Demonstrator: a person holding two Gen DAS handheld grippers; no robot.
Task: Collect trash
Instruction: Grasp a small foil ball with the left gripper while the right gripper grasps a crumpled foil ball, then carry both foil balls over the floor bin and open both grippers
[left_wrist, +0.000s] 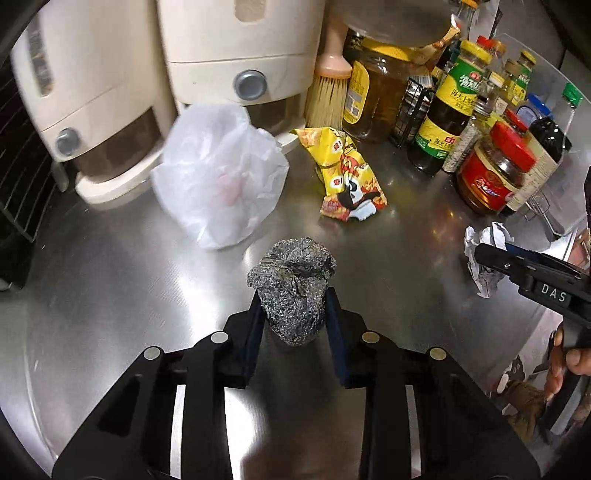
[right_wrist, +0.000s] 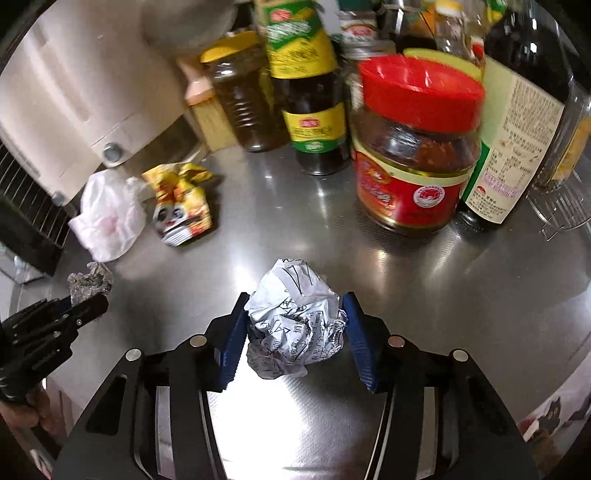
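My left gripper (left_wrist: 293, 295) is shut on a crumpled foil ball (left_wrist: 293, 284) over the steel counter (left_wrist: 110, 295). My right gripper (right_wrist: 295, 299) is shut on a crumpled printed paper ball (right_wrist: 295, 317). Each gripper shows in the other view: the right one (left_wrist: 491, 254) with the paper (left_wrist: 484, 254), the left one (right_wrist: 88, 302) with the foil (right_wrist: 90, 280). A white plastic bag (left_wrist: 218, 173) and a yellow snack wrapper (left_wrist: 347, 177) lie on the counter farther back; they also show in the right wrist view as the bag (right_wrist: 107, 218) and the wrapper (right_wrist: 181, 203).
Two cream appliances (left_wrist: 236, 55) stand at the back left beside a black rack (left_wrist: 18, 166). A brush (left_wrist: 328, 85), sauce bottles (left_wrist: 450, 107) and a red-lidded jar (right_wrist: 413, 155) crowd the back right. A wire rack (right_wrist: 557, 214) sits at far right.
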